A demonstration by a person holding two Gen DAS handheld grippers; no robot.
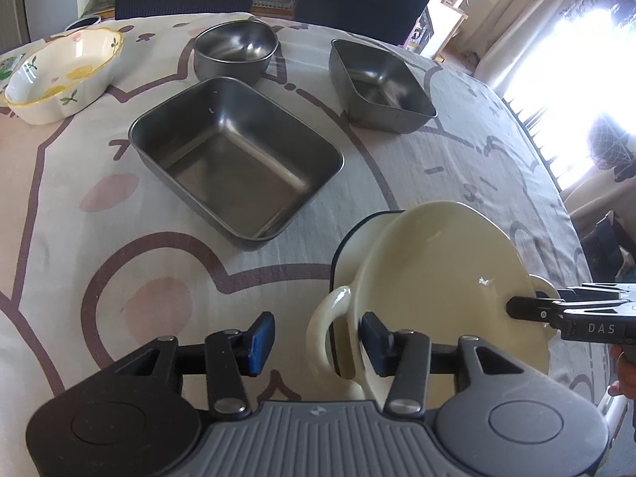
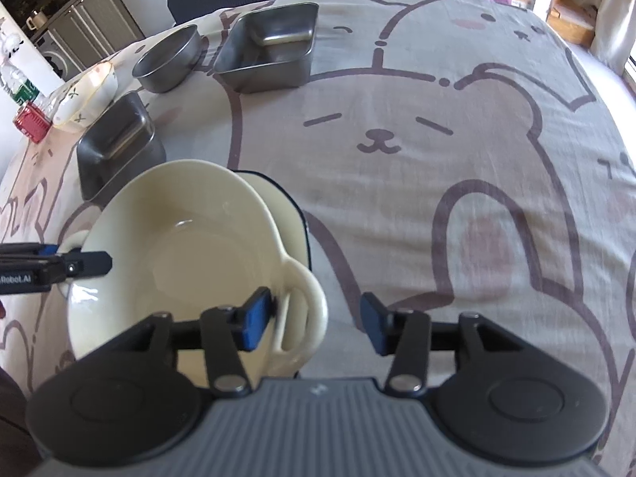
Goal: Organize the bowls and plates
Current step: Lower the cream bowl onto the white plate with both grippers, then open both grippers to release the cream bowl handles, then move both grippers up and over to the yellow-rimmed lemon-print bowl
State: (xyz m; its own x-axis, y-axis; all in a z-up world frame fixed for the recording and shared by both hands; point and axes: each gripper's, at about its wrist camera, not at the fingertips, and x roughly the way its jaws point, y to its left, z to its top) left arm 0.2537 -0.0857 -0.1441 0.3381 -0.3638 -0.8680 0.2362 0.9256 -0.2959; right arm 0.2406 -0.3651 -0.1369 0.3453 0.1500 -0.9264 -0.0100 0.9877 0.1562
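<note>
A cream bowl (image 1: 441, 274) with loop handles sits nested in a second cream dish with a dark rim (image 1: 359, 234), at about 5 o'clock on the cloth-covered bench (image 1: 79, 270). A large steel rectangular pan (image 1: 234, 159) lies empty at the centre. Behind it, toward 12 o'clock, stands a round steel bowl (image 1: 234, 49), and at 1 o'clock a small square steel bowl (image 1: 381, 85). At 10 o'clock rests a white ceramic bowl painted with lemons (image 1: 63, 73), upright.

Both grippers held low, jaws parted.
The left gripper (image 1: 314, 338) and the right gripper (image 2: 316, 324) are pointed steeply downward, facing each other, with blue pads spread apart and nothing pinched between them.
</note>
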